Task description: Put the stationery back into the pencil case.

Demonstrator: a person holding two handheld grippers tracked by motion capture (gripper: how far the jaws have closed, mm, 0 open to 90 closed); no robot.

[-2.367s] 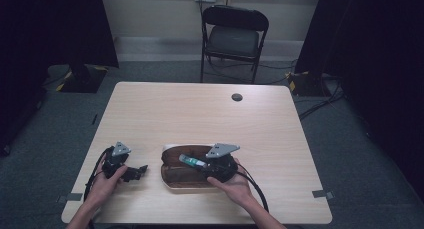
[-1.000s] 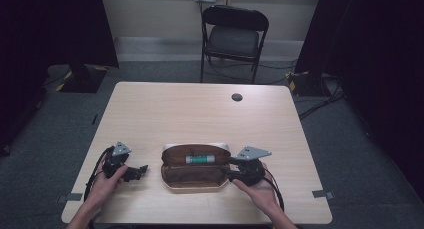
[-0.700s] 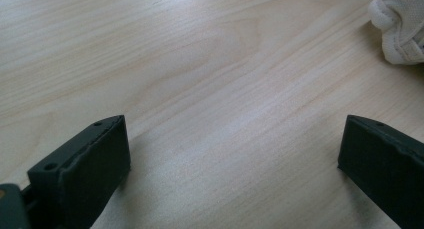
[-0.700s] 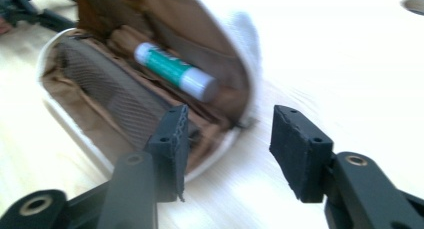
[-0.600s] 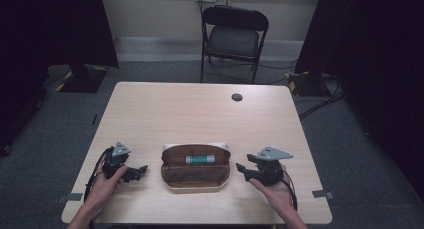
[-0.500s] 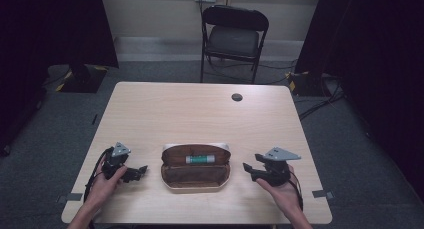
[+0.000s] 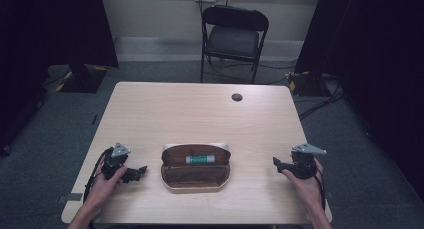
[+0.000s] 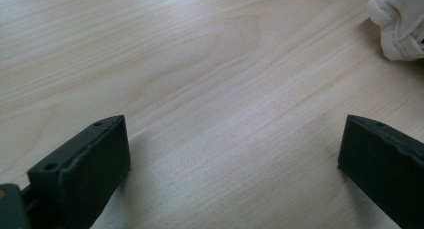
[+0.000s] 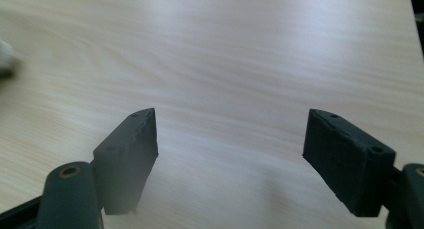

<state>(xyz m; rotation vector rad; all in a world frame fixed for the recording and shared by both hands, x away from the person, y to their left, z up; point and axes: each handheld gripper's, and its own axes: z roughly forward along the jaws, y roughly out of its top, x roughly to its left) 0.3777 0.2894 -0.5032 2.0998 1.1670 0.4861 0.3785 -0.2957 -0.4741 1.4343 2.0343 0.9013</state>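
1. Two grippers sit low in the high view: the left gripper (image 7: 141,171) at lower left, the right gripper (image 7: 276,162) at lower right.
2. Between them, lower centre, lies the open brown case (image 7: 196,175) with a green tube (image 7: 200,159) inside, well apart from both.
3. In the left gripper view its jaws stand wide apart over bare table (image 8: 210,64), grasping nothing; a white fabric edge (image 8: 397,21) shows at upper right.
4. In the right gripper view the jaws have just been opening and now gape wide, with nothing between them and only wood grain beneath.
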